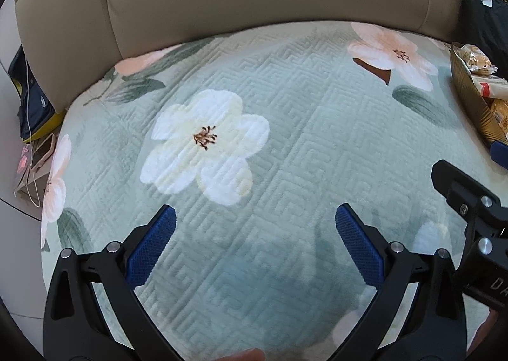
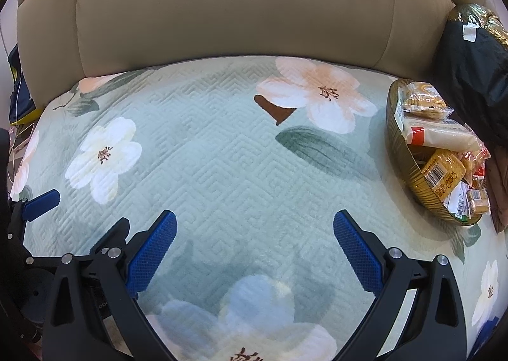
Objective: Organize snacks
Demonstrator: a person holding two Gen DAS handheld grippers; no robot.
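Note:
A gold ribbed bowl (image 2: pixel 409 170) sits at the right on the flowered sofa cover, filled with several wrapped snacks: a cookie pack (image 2: pixel 422 102), a long pale pack (image 2: pixel 441 135) and a yellow pack (image 2: pixel 443 172). The bowl also shows at the right edge of the left wrist view (image 1: pixel 470 100). My right gripper (image 2: pixel 254 246) is open and empty, above the cover and left of the bowl. My left gripper (image 1: pixel 255 243) is open and empty, above the cover near a white flower (image 1: pixel 206 145). The left gripper's finger (image 2: pixel 43 203) shows at the left of the right wrist view.
The beige sofa backrest (image 2: pixel 238 11) rises behind the seat. A dark plastic bag (image 2: pixel 473 68) lies behind the bowl. A side table at the far left holds a phone (image 1: pixel 44 151), cables and a dark blue-and-yellow item (image 1: pixel 31 100). The right gripper's body (image 1: pixel 470 202) is close on the right.

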